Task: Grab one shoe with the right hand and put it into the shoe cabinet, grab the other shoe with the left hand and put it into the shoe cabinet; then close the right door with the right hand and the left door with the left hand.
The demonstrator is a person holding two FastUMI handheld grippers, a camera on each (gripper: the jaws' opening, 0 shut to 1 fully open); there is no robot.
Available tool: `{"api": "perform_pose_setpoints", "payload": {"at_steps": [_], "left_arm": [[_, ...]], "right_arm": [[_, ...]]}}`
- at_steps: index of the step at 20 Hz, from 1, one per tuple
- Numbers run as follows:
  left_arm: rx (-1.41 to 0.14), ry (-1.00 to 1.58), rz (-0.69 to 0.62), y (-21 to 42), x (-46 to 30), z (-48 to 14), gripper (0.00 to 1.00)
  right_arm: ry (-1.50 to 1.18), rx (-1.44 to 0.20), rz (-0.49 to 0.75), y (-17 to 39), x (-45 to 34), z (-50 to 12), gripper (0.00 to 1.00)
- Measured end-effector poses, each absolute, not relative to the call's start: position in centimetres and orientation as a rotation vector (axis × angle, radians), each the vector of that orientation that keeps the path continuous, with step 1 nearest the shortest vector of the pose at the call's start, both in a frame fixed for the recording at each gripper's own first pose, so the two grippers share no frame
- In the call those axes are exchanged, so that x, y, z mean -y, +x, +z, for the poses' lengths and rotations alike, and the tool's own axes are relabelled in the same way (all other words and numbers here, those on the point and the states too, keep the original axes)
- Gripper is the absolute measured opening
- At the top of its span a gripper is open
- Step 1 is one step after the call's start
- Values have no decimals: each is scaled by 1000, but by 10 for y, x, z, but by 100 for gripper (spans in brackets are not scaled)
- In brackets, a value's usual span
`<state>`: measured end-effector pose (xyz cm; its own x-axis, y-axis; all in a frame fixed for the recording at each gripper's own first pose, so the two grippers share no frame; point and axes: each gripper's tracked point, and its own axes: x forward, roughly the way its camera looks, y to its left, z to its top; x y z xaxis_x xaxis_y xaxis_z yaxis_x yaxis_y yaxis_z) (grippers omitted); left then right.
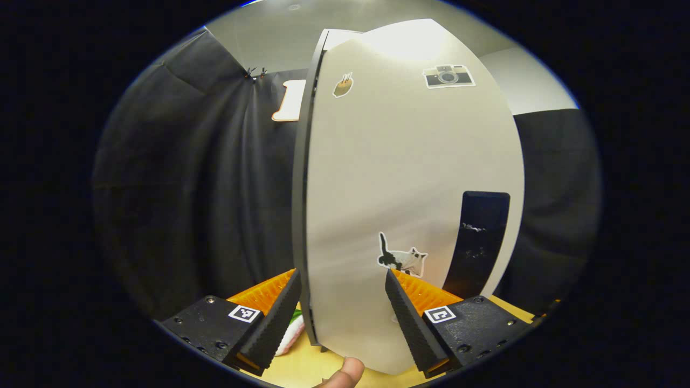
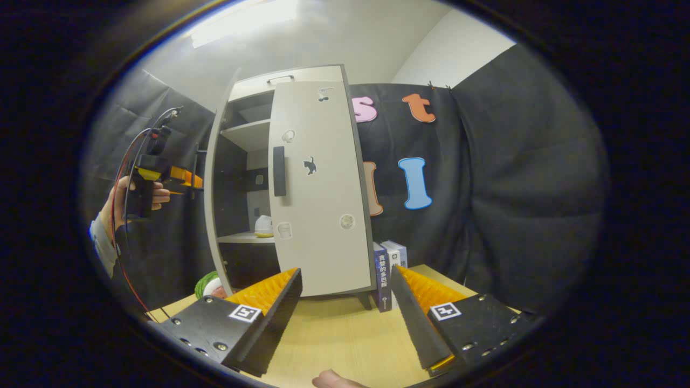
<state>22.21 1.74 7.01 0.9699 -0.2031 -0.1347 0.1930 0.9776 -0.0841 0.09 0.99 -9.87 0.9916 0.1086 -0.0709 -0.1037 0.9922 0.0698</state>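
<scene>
Spread apart and gripping nothing, the left tool (image 1: pixel 342 302) straddles the edge of the pale grey left cabinet door (image 1: pixel 409 188), still ajar. Ahead of the right tool (image 2: pixel 345 302), also spread and unloaded over the light wooden tabletop (image 2: pixel 345 334), the right door (image 2: pixel 318 188) is closed; a white shoe (image 2: pixel 263 226) sits on the shelf inside.

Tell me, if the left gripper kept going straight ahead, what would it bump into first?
Most likely the cabinet's left door. The left gripper is open and points at the door's outer face, near the cat sticker. The gap between them is hard to judge.
</scene>
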Motion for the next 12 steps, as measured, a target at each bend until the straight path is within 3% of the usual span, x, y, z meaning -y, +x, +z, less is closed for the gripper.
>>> {"api": "perform_pose_setpoints", "payload": {"at_steps": [2, 12], "left_arm": [[-133, -75, -198, 221, -14, 69, 96], [-81, -56, -190, 166, -15, 75, 96]], "right_arm": [[48, -77, 86, -2, -5, -99, 98], [37, -59, 88, -3, -11, -89, 98]]}}
